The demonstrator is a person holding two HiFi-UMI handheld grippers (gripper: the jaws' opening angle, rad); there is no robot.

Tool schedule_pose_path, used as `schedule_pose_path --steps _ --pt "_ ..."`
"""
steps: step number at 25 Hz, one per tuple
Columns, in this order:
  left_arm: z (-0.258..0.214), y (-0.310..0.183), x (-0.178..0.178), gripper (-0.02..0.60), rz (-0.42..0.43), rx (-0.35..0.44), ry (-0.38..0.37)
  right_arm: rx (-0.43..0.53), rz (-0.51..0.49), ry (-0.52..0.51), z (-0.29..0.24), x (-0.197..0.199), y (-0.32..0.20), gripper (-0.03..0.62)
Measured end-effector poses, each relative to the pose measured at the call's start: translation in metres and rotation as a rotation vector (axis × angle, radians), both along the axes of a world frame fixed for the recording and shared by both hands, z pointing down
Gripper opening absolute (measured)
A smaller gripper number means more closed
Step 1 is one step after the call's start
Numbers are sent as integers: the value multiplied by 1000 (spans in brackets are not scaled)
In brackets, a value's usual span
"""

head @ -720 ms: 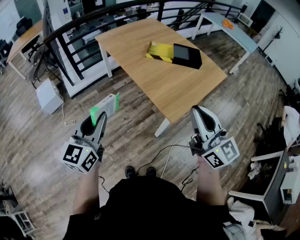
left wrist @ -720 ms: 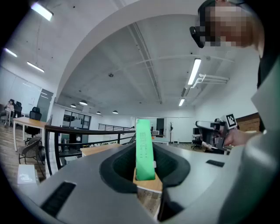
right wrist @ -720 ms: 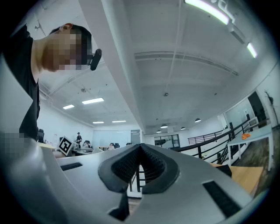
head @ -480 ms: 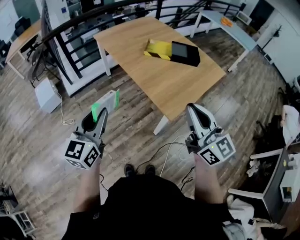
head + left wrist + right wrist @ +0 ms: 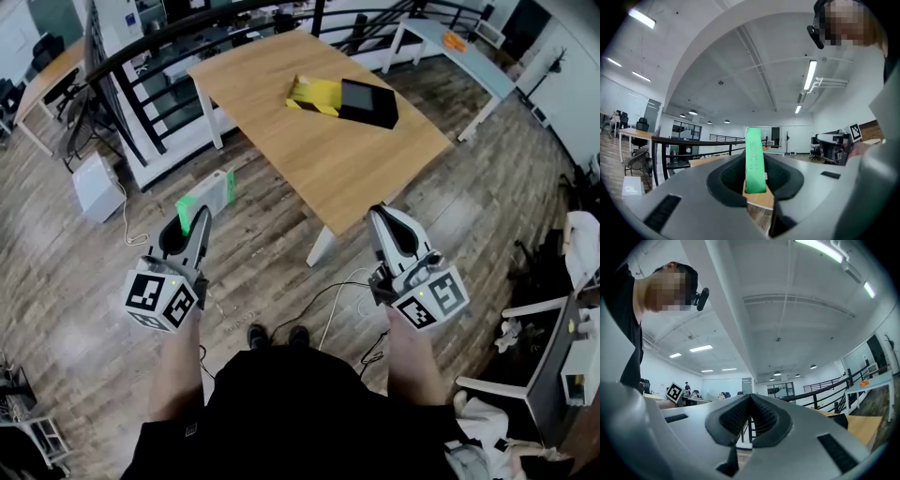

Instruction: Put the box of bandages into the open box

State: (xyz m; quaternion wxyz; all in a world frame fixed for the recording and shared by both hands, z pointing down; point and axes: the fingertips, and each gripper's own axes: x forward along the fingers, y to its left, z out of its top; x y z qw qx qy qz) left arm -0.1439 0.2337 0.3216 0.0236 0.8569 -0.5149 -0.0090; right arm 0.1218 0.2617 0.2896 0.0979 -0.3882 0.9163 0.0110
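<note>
We see the box of bandages pinched edge-on between the narrow jaws of our left gripper, its green end poking past the tips, above the floor. The open box sits well apart on the table. Our right gripper is closed (nothing in it).

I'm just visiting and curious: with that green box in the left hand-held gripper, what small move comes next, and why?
Probably carry the bandage box forward toward the table: the left hand-held gripper grips it over the floor, while the open box lies on that table, some way ahead.
</note>
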Motion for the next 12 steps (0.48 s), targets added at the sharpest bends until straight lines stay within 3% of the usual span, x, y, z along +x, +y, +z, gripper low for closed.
schedule_pose_path --steps 12 --pt "8 35 24 89 -64 -1 -46 13 -77 -27 4 33 23 41"
